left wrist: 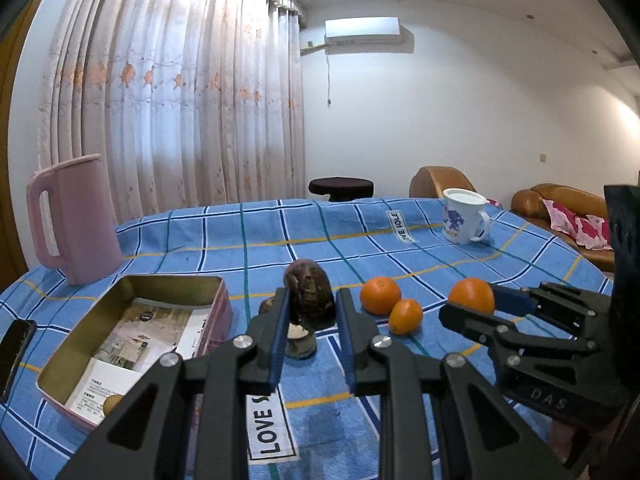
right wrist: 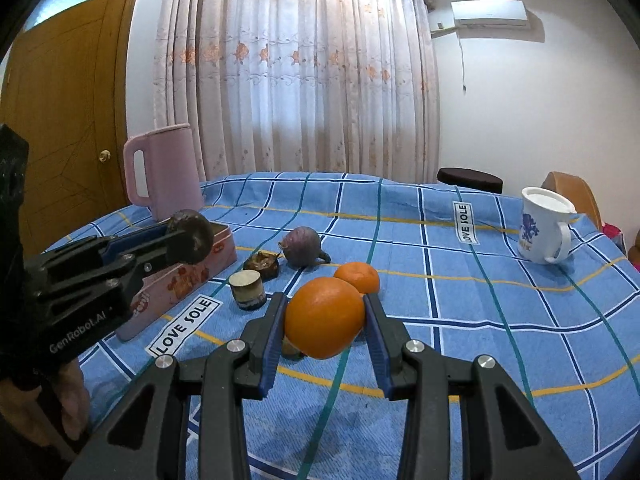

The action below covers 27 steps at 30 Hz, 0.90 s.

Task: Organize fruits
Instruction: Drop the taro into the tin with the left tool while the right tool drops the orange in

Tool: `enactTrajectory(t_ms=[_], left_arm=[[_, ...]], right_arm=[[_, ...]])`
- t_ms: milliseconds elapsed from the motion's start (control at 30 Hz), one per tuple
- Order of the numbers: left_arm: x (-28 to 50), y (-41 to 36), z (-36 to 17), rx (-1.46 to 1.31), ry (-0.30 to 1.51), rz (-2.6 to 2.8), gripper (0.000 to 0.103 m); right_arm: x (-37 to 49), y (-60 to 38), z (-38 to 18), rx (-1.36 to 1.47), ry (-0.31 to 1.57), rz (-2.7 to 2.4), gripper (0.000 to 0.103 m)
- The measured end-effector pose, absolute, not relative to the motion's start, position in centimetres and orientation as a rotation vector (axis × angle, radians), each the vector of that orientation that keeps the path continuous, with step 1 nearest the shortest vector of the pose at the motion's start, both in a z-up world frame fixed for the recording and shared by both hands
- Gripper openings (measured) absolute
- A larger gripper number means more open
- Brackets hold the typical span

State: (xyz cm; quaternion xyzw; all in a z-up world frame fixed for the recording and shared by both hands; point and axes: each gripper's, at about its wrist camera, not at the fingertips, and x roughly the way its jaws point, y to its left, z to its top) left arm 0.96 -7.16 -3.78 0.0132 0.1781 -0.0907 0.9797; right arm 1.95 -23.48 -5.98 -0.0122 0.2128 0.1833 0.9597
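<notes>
My left gripper [left wrist: 310, 312] is shut on a dark brown-purple fruit [left wrist: 309, 296], held above the blue checked tablecloth [left wrist: 400, 264] beside the open pink tin [left wrist: 132, 336]; the same fruit shows in the right wrist view [right wrist: 191, 237]. My right gripper [right wrist: 325, 320] is shut on a large orange [right wrist: 323, 322], also seen in the left wrist view [left wrist: 472, 296]. Two more oranges [left wrist: 380, 295] [left wrist: 405, 316] lie on the cloth between the grippers. A purple round fruit [right wrist: 302, 247] lies further back. The tin holds paper leaflets and a small yellow-brown fruit [left wrist: 112, 403].
A pink jug [left wrist: 74, 220] stands behind the tin. A white mug [left wrist: 464, 216] stands at the far right. A short cylindrical pot [right wrist: 247, 290] and a small brown dish [right wrist: 262, 265] stand near the tin. A phone [left wrist: 14, 354] lies at the table's left edge.
</notes>
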Motion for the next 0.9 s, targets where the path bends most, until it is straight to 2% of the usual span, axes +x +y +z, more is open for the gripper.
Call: enactTrajectory(t_ms=[533, 900], left_arm=[[1.4, -4.8, -2.6, 0.005, 0.371, -0.138, 0.024], [3.0, 1.8, -2.0, -0.021, 0.423, 0.014, 0.024]], right_arm=[[3.7, -21.7, -3.3, -0.058, 0.419, 0.421, 0.04], [6.9, -14.9, 0.1, -0.106, 0.424, 0.571, 0.04]])
